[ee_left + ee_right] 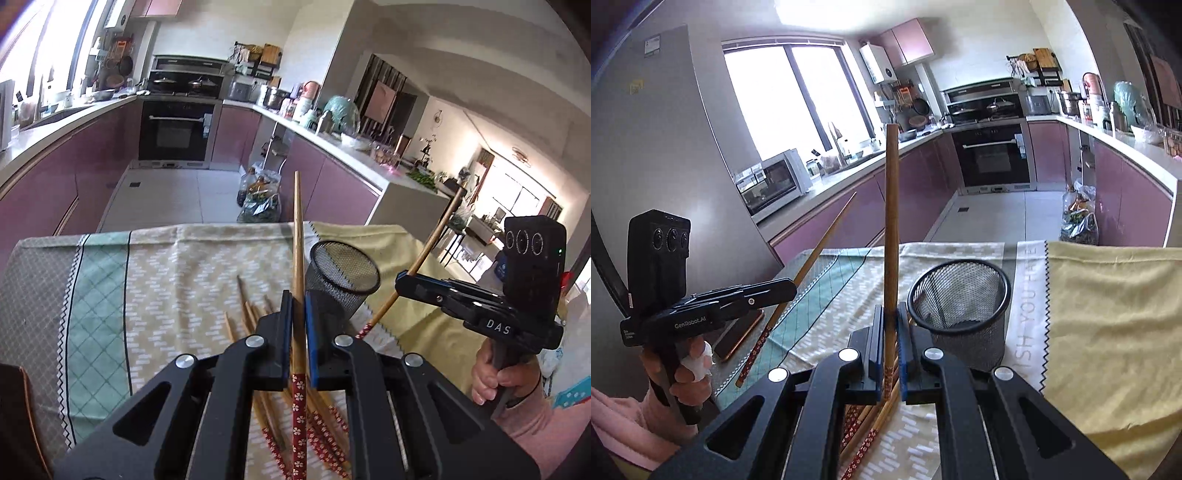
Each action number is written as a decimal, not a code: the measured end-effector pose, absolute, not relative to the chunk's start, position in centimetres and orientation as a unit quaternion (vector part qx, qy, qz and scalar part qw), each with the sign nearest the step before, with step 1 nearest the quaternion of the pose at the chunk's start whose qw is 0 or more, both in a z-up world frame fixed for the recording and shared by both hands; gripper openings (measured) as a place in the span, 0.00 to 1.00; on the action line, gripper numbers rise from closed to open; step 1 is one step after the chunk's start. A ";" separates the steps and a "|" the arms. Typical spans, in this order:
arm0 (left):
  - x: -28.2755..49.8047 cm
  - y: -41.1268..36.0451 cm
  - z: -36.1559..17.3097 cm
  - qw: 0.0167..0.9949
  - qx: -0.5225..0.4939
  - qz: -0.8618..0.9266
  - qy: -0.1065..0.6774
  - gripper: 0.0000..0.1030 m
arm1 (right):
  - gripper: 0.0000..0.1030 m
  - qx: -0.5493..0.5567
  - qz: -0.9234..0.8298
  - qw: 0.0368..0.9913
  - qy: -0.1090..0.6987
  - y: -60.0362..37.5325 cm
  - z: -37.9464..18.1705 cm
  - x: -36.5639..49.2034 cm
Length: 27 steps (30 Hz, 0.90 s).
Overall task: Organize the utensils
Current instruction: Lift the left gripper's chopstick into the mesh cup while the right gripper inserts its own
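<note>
Both grippers, left [298,325] and right [889,343], clench one chopstick [297,258] each above the desk [166,280].
Light, stiff, slick wood; fingers pinch near the patterned end, beside the mesh cup [960,306].

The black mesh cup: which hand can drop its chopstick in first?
Probably the right. Both grippers hold one chopstick each, but the right gripper sits beside the mesh cup, its chopstick upright. The left gripper is nearly as close.
</note>
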<state>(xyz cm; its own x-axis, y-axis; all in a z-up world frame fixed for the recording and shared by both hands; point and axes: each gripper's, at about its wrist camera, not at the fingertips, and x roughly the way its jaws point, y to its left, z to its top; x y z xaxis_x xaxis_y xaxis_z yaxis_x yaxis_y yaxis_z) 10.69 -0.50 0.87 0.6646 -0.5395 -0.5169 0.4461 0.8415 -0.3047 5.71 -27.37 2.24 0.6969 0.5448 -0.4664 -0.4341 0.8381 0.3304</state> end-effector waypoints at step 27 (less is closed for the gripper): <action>21.6 -13.3 1.7 0.938 -0.099 -0.252 0.216 0.07 | 0.05 0.054 0.234 0.930 0.279 -30.7 5.6 12.6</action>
<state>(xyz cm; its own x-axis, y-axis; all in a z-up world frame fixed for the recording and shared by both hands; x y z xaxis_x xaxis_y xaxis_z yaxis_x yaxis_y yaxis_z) 21.60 -13.34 1.67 0.7790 -0.5161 -0.3561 0.4304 0.8531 -0.2950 12.61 -30.74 5.59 0.7348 0.4659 -0.4929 -0.4058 0.8843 0.2310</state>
